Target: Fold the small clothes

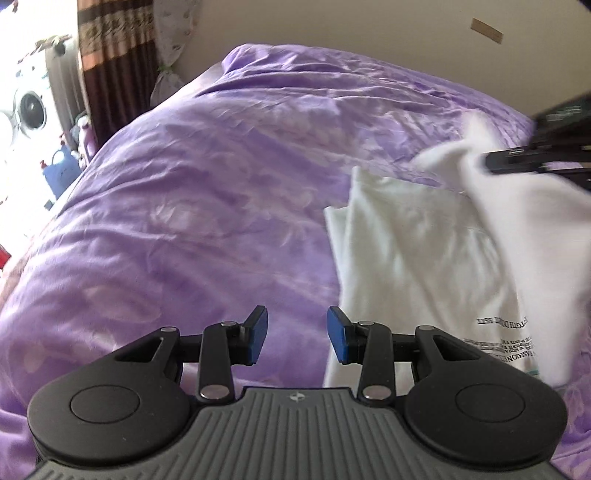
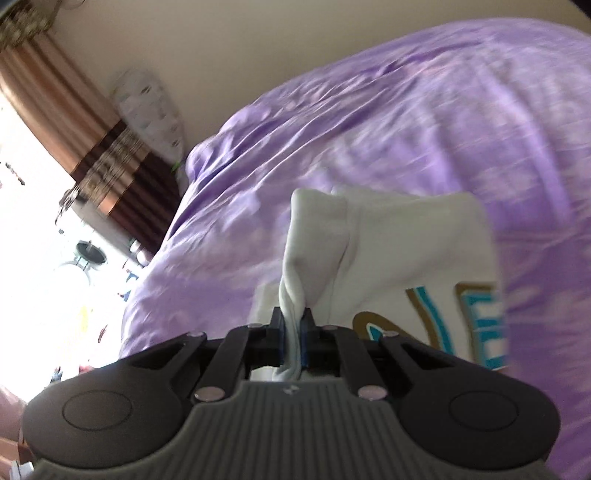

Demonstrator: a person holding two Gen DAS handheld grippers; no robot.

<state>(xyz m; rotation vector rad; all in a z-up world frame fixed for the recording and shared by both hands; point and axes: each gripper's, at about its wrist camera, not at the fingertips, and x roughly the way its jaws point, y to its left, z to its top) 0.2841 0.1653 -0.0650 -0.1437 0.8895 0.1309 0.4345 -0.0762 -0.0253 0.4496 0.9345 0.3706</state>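
Observation:
A small white T-shirt lies on the purple bedspread, at the right of the left wrist view, partly folded, with mirrored print showing through near its lower edge. My left gripper is open and empty, just left of the shirt's near edge. My right gripper is shut on a bunched fold of the white T-shirt and lifts it off the bed; teal and gold letters show on the hanging cloth. The right gripper also shows blurred at the far right of the left wrist view, with raised cloth under it.
The purple bedspread fills both views. A beige wall stands behind the bed. Brown striped curtains and a bright window area with clutter are at the left. A patterned white cushion leans by the wall.

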